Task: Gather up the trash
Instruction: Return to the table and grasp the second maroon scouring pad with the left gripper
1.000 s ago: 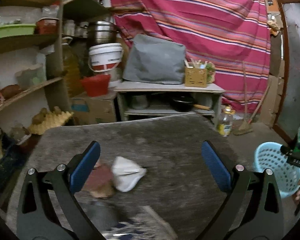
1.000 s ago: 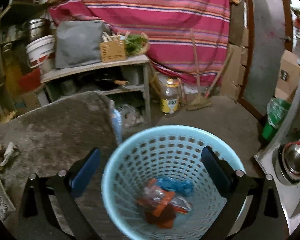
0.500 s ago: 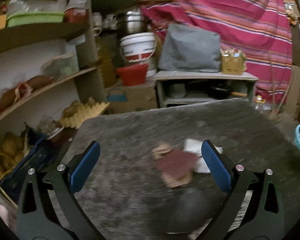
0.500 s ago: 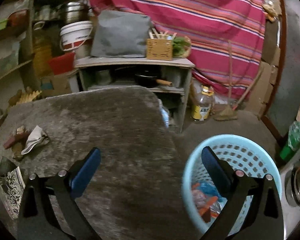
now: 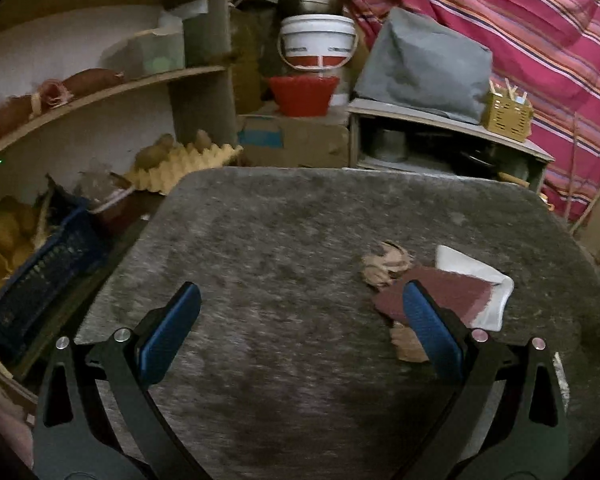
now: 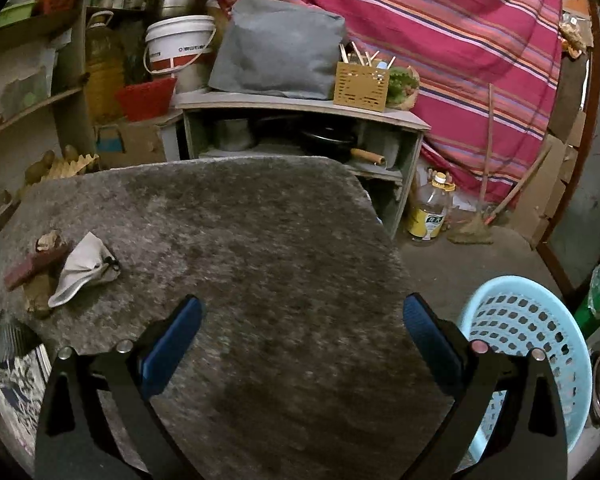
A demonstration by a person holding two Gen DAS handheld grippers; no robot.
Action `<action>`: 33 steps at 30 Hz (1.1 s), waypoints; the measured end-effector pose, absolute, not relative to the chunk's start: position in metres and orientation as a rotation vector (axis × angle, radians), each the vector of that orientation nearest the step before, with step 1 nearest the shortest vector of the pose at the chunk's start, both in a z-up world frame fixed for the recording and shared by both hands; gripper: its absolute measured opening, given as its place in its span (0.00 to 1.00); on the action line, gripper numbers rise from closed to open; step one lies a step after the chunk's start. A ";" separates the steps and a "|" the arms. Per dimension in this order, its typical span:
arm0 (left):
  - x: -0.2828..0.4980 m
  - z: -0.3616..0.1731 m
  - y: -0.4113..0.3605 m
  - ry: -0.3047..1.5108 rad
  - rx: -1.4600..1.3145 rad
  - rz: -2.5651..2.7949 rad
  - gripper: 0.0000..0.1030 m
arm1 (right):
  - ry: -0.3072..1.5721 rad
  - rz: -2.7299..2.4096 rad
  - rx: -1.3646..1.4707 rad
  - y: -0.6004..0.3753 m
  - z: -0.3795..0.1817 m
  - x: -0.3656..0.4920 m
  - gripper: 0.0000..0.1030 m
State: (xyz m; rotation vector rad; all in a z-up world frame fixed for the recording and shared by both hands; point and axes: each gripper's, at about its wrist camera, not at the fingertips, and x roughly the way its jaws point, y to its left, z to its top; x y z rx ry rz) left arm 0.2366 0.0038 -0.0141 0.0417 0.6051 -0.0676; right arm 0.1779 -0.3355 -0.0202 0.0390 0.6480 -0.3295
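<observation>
Right gripper (image 6: 300, 344) has swung off the blue basket (image 6: 540, 320) back over the surface (image 6: 260, 240); left gripper (image 5: 300, 332) panned left, so the trash pile now sits by its right finger. Both sets of fingers wide, holding nothing. Maroon card (image 5: 440, 296) looks light and stiff, white wrapper (image 5: 476, 276) soft and limp, brown crumpled paper (image 5: 384, 266) crushable: pinch edges. Printed paper (image 6: 16, 384) lies near the surface edge; nothing blocks the way.

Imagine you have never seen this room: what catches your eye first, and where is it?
The red striped cloth hangs across the back wall behind the shelving. On the grey furry tabletop, a small heap of trash lies near the left edge: a white crumpled wrapper beside a maroon packet. A light blue perforated basket stands on the floor, lower right.
</observation>
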 end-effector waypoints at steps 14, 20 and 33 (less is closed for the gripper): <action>0.238 -0.038 -0.073 0.675 0.181 -0.265 0.94 | 0.730 -0.366 0.023 -0.332 -0.039 0.196 0.96; 0.258 -0.047 -0.066 0.739 0.129 -0.276 0.74 | 0.741 -0.364 0.064 -0.341 -0.041 0.196 0.96; 0.259 -0.040 -0.048 0.704 0.065 -0.307 0.27 | 0.746 -0.320 0.076 -0.326 -0.044 0.202 0.96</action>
